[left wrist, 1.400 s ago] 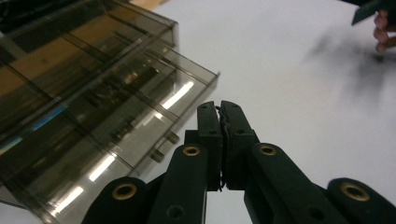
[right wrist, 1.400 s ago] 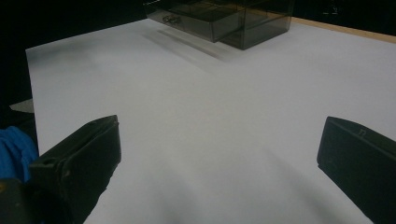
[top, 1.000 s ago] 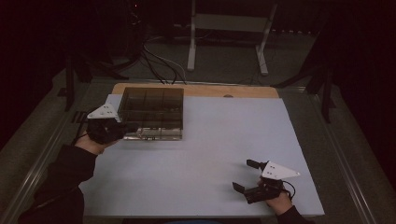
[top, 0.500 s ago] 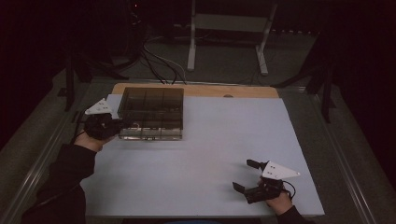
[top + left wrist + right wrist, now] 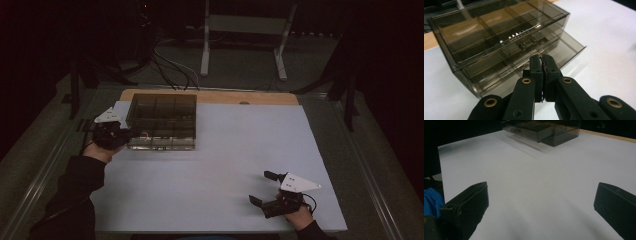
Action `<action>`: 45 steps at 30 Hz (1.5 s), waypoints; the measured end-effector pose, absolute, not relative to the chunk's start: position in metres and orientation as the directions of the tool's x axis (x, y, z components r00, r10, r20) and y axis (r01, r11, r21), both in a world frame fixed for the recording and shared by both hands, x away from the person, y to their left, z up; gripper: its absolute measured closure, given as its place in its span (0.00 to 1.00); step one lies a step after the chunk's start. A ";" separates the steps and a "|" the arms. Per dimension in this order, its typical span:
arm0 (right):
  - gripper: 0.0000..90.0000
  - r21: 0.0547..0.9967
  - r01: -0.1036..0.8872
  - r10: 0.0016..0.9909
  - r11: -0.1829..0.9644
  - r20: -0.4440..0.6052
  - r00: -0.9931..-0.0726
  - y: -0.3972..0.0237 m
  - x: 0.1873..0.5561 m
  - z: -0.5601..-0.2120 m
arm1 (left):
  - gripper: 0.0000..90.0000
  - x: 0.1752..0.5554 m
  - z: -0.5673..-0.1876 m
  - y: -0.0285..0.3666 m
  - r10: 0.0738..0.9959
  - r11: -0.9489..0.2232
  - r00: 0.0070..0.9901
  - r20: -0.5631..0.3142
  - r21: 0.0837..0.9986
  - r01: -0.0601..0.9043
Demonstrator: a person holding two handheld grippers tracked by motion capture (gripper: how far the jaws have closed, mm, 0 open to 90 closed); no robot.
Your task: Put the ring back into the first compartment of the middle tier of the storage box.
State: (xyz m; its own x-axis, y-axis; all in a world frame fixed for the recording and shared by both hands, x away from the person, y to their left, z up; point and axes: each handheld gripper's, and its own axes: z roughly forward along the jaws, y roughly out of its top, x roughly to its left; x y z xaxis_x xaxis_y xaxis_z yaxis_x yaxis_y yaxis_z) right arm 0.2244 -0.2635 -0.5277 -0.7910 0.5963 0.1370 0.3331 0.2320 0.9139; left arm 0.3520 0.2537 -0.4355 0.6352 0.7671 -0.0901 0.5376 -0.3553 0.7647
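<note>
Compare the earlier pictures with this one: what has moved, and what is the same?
The left gripper has slid a little down and toward the table's left edge, along the left side of the drawer box; its jaws are shut, with nothing between them. The right gripper stays open, low over the white table at the near right. The box has not shifted, and its lower drawer stands slightly pulled out.

Drawer box [image 5: 544,131] cut off above

No lettering, label, brand mark or number could be read anywhere in the scene, neither on the smoked plastic drawer box [image 5: 162,121] nor on the counter [image 5: 225,165].
</note>
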 end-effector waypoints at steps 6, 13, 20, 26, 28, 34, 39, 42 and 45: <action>0.00 0.913 0.333 0.595 0.237 0.135 -0.792 -0.263 0.224 -0.528 | 1.00 0.356 -0.447 0.258 0.794 -0.336 0.601 -0.092 0.758 0.559; 0.00 0.913 0.332 0.595 0.236 0.134 -0.793 -0.264 0.224 -0.528 | 1.00 0.362 -0.458 0.261 0.817 -0.305 0.567 -0.104 0.756 0.579; 0.00 0.913 0.334 0.593 0.236 0.137 -0.794 -0.263 0.224 -0.528 | 1.00 0.368 -0.464 0.261 0.834 -0.283 0.540 -0.114 0.751 0.596; 0.00 0.912 0.335 0.592 0.235 0.139 -0.794 -0.263 0.224 -0.528 | 1.00 0.373 -0.471 0.260 0.838 -0.280 0.531 -0.124 0.737 0.615; 0.00 0.912 0.336 0.592 0.234 0.141 -0.794 -0.263 0.225 -0.528 | 1.00 0.374 -0.474 0.260 0.840 -0.279 0.527 -0.126 0.734 0.620; 0.00 0.912 0.337 0.591 0.234 0.141 -0.794 -0.264 0.225 -0.528 | 1.00 0.378 -0.480 0.260 0.850 -0.268 0.510 -0.131 0.726 0.633; 0.00 0.913 0.336 0.592 0.232 0.142 -0.793 -0.264 0.225 -0.528 | 1.00 0.380 -0.483 0.258 0.856 -0.275 0.503 -0.118 0.721 0.637; 0.00 0.912 0.337 0.592 0.232 0.143 -0.793 -0.264 0.225 -0.528 | 1.00 0.381 -0.484 0.256 0.860 -0.279 0.497 -0.112 0.714 0.643; 0.00 0.912 0.337 0.592 0.233 0.142 -0.794 -0.264 0.224 -0.528 | 1.00 0.383 -0.486 0.255 0.861 -0.285 0.498 -0.107 0.709 0.645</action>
State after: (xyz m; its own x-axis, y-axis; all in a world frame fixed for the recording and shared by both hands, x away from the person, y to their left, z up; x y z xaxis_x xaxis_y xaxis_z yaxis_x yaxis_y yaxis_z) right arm 0.2244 -0.2637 -0.5279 -0.7935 0.5917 0.1422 0.3370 0.2327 0.9123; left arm 0.3829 0.2547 -0.4863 0.4981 0.8605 -0.1067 0.6449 -0.2853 0.7090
